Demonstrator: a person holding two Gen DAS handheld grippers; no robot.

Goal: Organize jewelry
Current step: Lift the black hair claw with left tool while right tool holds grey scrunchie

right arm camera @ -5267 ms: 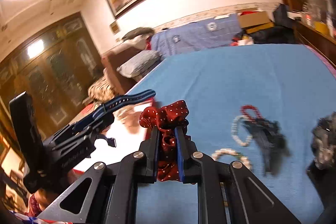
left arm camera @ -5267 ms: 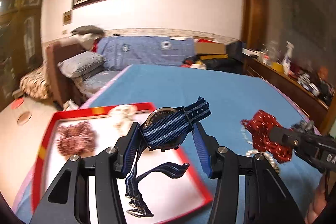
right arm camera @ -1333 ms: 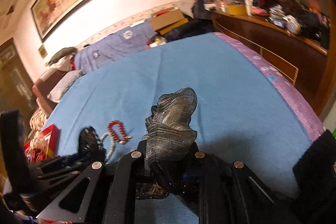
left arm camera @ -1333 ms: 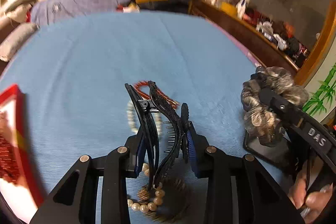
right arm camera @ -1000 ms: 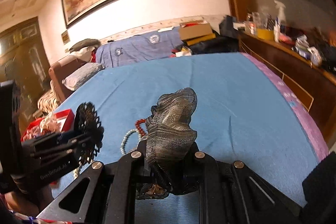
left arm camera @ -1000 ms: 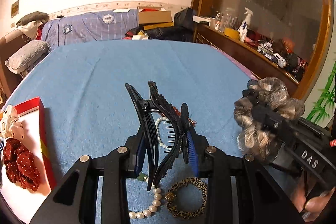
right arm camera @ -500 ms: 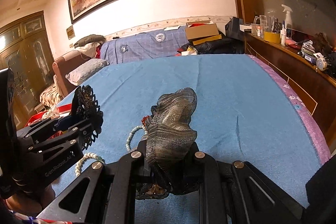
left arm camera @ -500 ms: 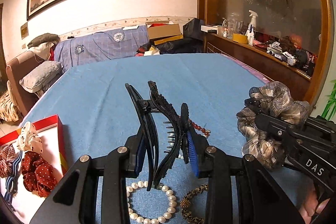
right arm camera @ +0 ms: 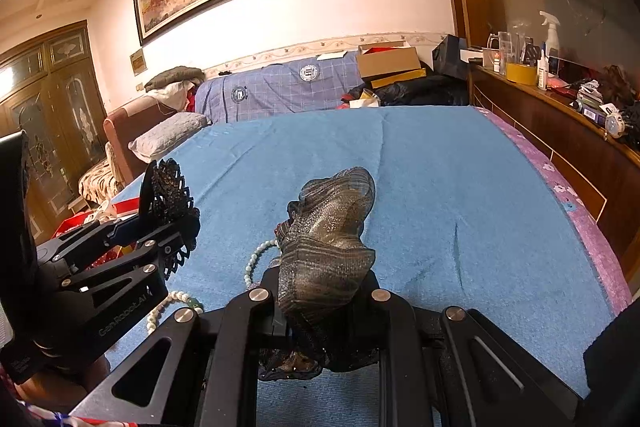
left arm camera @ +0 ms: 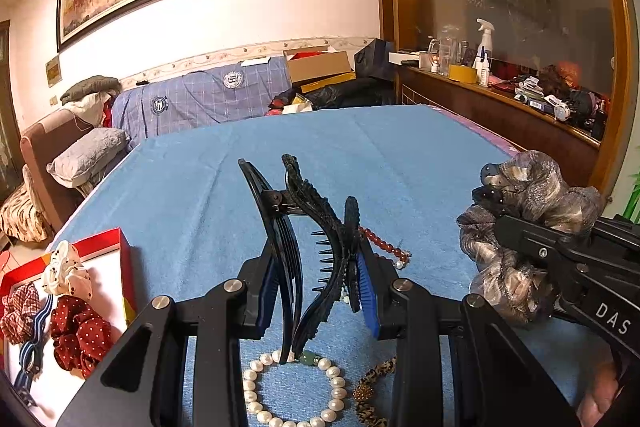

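Observation:
My left gripper (left arm camera: 316, 267) is shut on a black hair claw clip (left arm camera: 298, 223), which stands upright between its blue pads above the blue bedspread (left arm camera: 400, 155). From the right wrist view that clip (right arm camera: 170, 187) and the left gripper (right arm camera: 160, 231) sit at the left. My right gripper (right arm camera: 324, 307) is shut on a grey shimmery scrunchie (right arm camera: 328, 239), also seen at the right of the left wrist view as the scrunchie (left arm camera: 532, 187). A red-rimmed tray (left arm camera: 124, 267) at the left holds a red dotted scrunchie (left arm camera: 80, 331), a white one (left arm camera: 66, 273) and a blue-strapped watch (left arm camera: 34, 339).
A pearl bracelet (left arm camera: 256, 387), a leopard-print bracelet (left arm camera: 372, 391) and a red bead bracelet (left arm camera: 380, 241) lie on the bedspread under the left gripper. A wooden sideboard (left arm camera: 500, 107) with bottles runs along the right. A pillow (left arm camera: 88, 155) and armchair stand beyond the left edge.
The watch and red scrunchie held five seconds ago now lie in the tray. Over the last second the left gripper tilted and rolled a little with the clip; the right one held still.

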